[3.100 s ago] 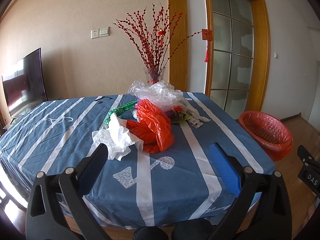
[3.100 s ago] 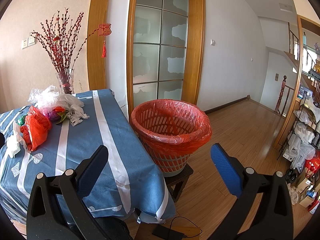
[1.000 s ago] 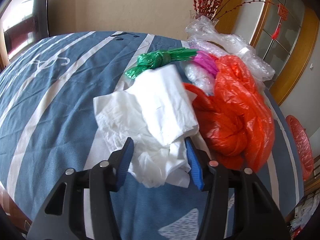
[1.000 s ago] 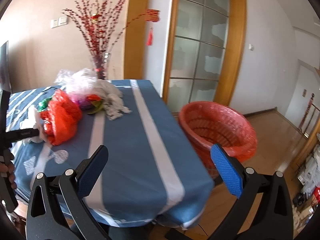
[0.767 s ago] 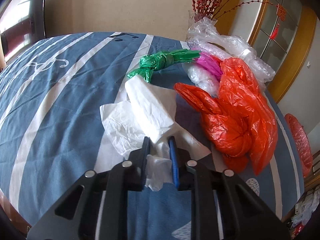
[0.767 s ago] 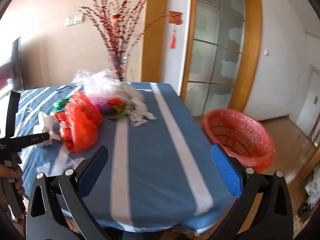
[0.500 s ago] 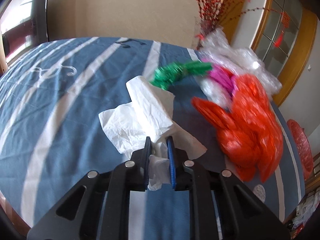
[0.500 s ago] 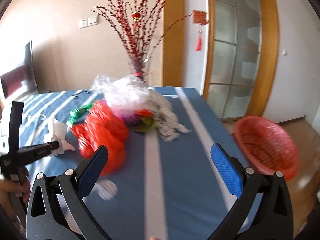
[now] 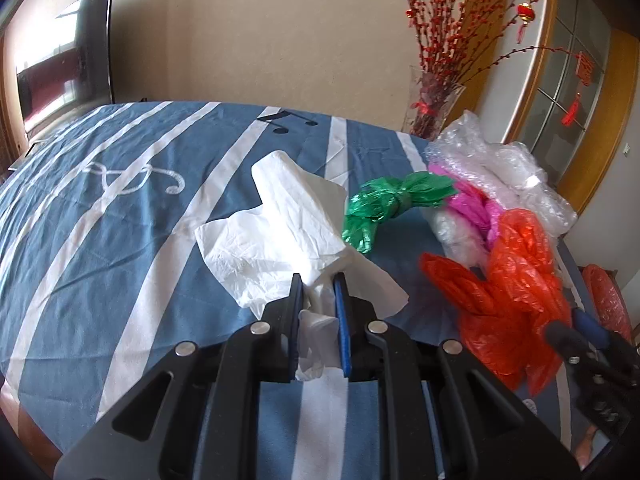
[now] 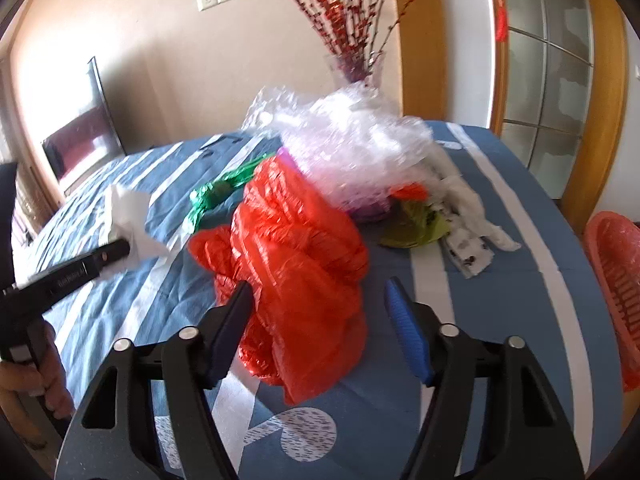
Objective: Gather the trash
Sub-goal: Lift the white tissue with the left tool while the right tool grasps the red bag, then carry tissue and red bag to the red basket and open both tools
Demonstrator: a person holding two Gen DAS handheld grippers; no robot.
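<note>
My left gripper is shut on a crumpled white tissue, held a little above the blue striped tablecloth. In the right wrist view the same tissue shows at the left gripper's tip. My right gripper straddles the near end of an orange plastic bag. Its jaws are closing, and the blue pad still stands clear of the bag. A green bag, a pink bag and clear plastic wrap lie behind it.
A red lined basket stands beyond the table's right edge. At the far side of the table is a glass vase of red branches. A dark TV screen leans at the far left. Printed white wrappers and an olive scrap lie right of the pile.
The left gripper shut on the tissue and drew it up and back. The right gripper swung from the basket side to the table, and its jaws narrowed around the orange bag.
</note>
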